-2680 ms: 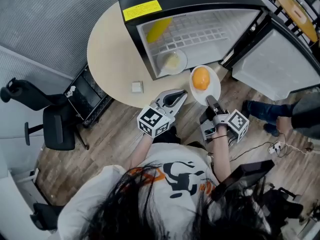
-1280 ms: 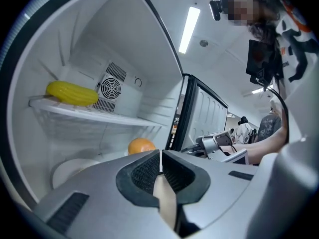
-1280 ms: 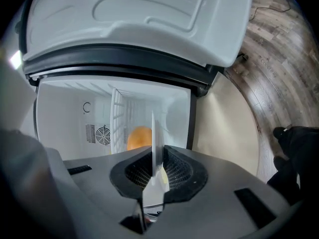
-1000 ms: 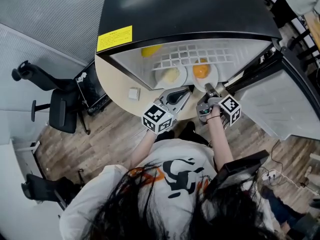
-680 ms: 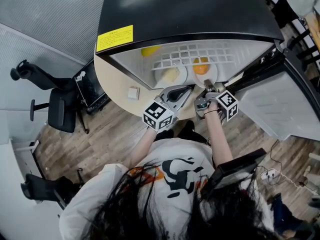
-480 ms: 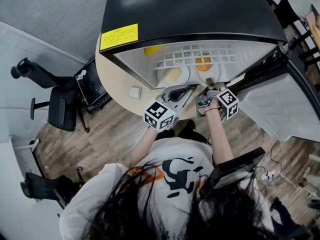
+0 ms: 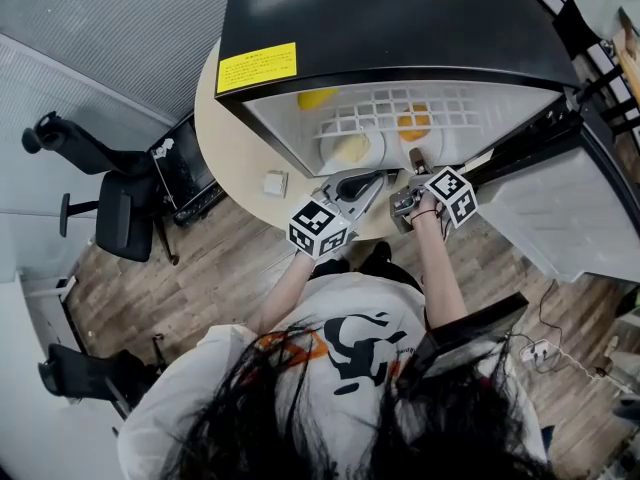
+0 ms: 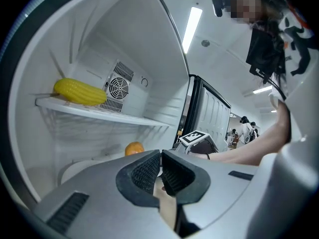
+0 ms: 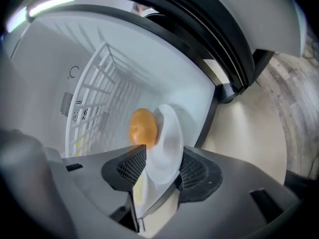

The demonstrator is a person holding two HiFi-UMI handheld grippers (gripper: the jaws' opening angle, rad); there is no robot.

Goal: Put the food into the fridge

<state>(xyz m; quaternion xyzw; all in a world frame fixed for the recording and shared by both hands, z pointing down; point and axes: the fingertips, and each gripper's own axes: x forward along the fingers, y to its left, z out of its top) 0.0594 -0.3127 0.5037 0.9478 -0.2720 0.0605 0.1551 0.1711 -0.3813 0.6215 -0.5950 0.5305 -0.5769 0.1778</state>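
Note:
An orange lies on a white plate on the floor of the open fridge. The plate's near rim stands between the jaws of my right gripper. Those jaws have just been opening and no longer pinch the rim. From above, the orange shows through the wire shelf, just beyond the right gripper. A second plate with pale food sits to its left. A corn cob lies on the upper shelf. My left gripper hangs shut and empty at the fridge mouth.
The fridge stands on a round beige table, with its door swung open to the right. A small white box lies on the table left of the left gripper. A black office chair stands on the wooden floor.
The plate with the orange went from in front of the fridge to inside it, beside the other plate. The right gripper has rolled a little. The left gripper stayed put.

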